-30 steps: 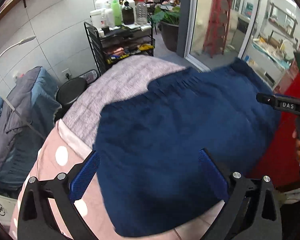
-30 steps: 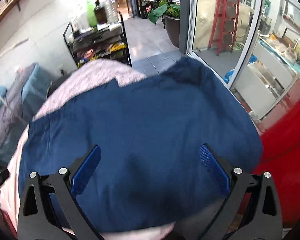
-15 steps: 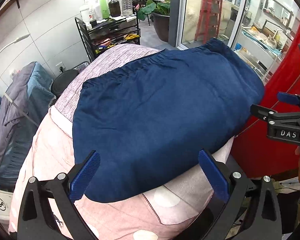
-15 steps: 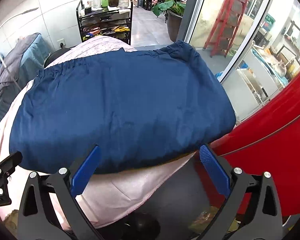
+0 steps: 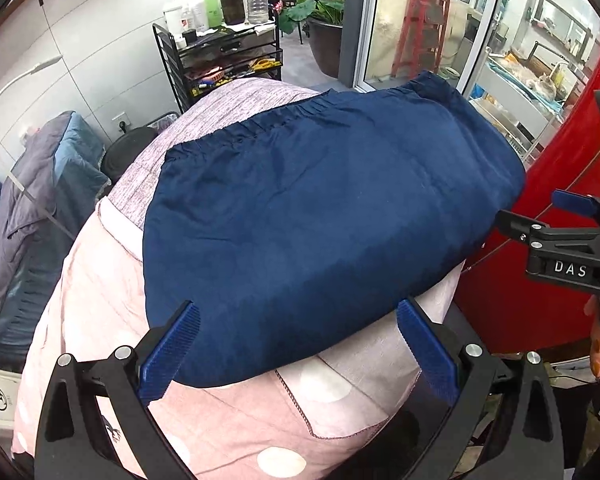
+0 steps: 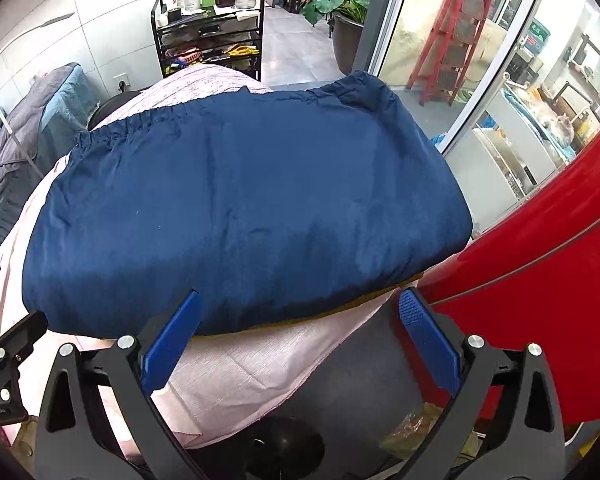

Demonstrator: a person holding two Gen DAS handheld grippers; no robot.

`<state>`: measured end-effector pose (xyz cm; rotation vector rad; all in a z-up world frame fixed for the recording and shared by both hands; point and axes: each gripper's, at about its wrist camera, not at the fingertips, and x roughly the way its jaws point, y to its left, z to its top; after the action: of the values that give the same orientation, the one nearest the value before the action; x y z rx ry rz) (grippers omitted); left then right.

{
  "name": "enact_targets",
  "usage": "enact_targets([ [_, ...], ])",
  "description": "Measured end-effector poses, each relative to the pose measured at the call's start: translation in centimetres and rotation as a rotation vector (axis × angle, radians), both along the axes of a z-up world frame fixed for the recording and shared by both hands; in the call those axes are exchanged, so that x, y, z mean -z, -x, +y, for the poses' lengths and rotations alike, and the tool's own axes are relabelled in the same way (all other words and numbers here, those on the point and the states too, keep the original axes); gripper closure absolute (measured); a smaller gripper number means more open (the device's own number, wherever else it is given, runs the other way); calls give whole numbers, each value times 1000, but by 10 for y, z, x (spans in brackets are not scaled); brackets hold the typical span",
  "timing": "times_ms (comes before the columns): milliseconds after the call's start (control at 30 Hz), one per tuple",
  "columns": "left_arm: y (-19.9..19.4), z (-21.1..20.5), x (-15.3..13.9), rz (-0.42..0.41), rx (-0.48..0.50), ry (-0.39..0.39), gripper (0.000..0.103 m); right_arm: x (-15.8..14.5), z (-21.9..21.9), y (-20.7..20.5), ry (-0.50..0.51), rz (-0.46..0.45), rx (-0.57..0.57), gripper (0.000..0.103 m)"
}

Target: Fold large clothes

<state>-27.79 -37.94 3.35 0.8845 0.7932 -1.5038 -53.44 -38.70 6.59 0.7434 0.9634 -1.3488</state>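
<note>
A dark blue garment (image 5: pixel 320 216) with an elastic gathered far edge lies folded flat on a table covered by a pink cloth with white dots (image 5: pixel 100 304); it also fills the right wrist view (image 6: pixel 240 220). My left gripper (image 5: pixel 298 348) is open and empty, held above the garment's near edge. My right gripper (image 6: pixel 296 340) is open and empty, at the garment's near right edge. The right gripper also shows at the right side of the left wrist view (image 5: pixel 568 236).
A grey-pink fabric (image 5: pixel 228 108) lies under the garment at the far end. A black shelf cart with bottles (image 5: pixel 220 48) stands behind. Dark bedding (image 5: pixel 32 200) is heaped at left. A red surface (image 6: pixel 540 240) stands close at right, next to glass doors (image 6: pixel 480 60).
Both grippers have pulled back toward me and up from the garment. One second ago they were low over the blue cloth; now its whole folded shape and the table's near edge show.
</note>
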Motion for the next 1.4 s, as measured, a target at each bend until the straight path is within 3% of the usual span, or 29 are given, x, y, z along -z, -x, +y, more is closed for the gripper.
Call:
enact_targets([
  [1100,0,-5,4,-31,-14,-29,6,7,-4,-9,-39,27,-21,6],
  [1400,-4,-5,4,1,-26,-24,6,9,-2,-11,-45,32,-25,6],
])
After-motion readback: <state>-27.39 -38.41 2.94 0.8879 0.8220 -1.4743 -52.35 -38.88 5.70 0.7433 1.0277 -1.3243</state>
